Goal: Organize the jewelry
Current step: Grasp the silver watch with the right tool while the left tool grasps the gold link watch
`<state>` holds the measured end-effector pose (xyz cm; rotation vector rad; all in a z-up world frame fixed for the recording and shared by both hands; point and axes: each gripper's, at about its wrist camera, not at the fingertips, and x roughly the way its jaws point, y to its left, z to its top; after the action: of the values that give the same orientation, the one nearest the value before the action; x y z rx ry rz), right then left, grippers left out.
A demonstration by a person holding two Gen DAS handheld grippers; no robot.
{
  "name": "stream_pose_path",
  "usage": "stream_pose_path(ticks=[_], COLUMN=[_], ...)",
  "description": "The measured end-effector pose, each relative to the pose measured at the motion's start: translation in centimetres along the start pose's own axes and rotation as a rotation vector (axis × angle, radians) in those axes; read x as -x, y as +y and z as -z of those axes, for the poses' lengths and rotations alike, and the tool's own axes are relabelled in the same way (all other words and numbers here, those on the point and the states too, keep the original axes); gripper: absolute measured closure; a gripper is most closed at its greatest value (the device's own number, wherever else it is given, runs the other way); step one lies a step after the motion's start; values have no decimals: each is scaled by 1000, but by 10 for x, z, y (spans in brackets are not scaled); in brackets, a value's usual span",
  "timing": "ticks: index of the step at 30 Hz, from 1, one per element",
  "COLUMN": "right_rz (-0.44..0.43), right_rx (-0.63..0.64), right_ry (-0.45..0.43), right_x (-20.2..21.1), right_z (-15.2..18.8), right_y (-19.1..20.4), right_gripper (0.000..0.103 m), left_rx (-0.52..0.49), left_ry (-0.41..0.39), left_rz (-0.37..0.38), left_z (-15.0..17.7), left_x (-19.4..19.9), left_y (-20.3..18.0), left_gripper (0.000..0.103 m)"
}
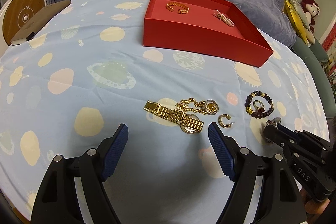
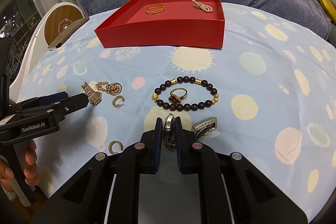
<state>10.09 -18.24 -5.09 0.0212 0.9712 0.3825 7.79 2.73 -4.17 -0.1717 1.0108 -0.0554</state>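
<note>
Left wrist view: red box [image 1: 201,43] already holds a gold bangle [image 1: 178,8] and pink bead bracelet [image 1: 224,17]. Gold watch [image 1: 178,117], chain [image 1: 195,107], and hoop earring [image 1: 224,120] lie loose on the bed sheet [image 1: 84,81]. Left claw [image 1: 168,131] gapes wide, holding nothing.

Right wrist view: right claw [image 2: 169,122] is clamped on a silver watch [image 2: 169,131]. Dark bead bracelet [image 2: 185,93], red-stone ring [image 2: 178,96], second hoop [image 2: 115,146] unsorted. Judged: most left.

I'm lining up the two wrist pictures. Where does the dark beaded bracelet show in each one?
Left wrist view: dark beaded bracelet lies at right of centre on the blue cloth, a ring inside its loop.
Right wrist view: dark beaded bracelet lies at centre, just beyond the right gripper.
Shared landmark: the red box lies beyond the bracelet in both.
</note>
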Motion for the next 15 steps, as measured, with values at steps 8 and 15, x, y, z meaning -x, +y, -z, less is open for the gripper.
stream_pose_path(ticks=[8,15], right_rz=[-1,-3], right_rx=[-3,-10], right_ry=[-1,-2], right_x=[1,3], right_z=[0,0], right_y=[-1,-4], right_gripper=[92,92], left_rx=[-78,-114], left_ry=[-29,-41], left_rz=[-77,-126], left_z=[-1,-2], left_x=[-16,-18], left_y=[-21,-18], left_gripper=[31,39])
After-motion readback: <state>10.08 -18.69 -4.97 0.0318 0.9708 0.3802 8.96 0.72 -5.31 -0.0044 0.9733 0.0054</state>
